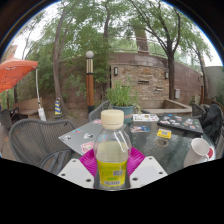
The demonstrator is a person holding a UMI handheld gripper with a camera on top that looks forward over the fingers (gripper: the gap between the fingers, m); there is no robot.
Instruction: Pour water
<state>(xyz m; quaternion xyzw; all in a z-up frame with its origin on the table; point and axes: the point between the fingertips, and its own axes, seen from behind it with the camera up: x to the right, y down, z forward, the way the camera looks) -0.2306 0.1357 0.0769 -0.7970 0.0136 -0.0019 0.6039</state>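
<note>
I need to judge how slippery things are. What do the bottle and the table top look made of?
Bottle: likely clear plastic, glossy, yellow liquid showing through, pale screw cap. The hand-held gripper grips it with both pads. Table top: probably glass, since it reflects trees.

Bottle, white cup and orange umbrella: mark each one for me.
bottle [112, 150]: gripper view, on its yellow body, held between the gripper's [109, 163] pink pads.
white cup [200, 149]: gripper view, on its side wall, standing on the glass table.
orange umbrella [14, 73]: gripper view, on its canopy.
</note>
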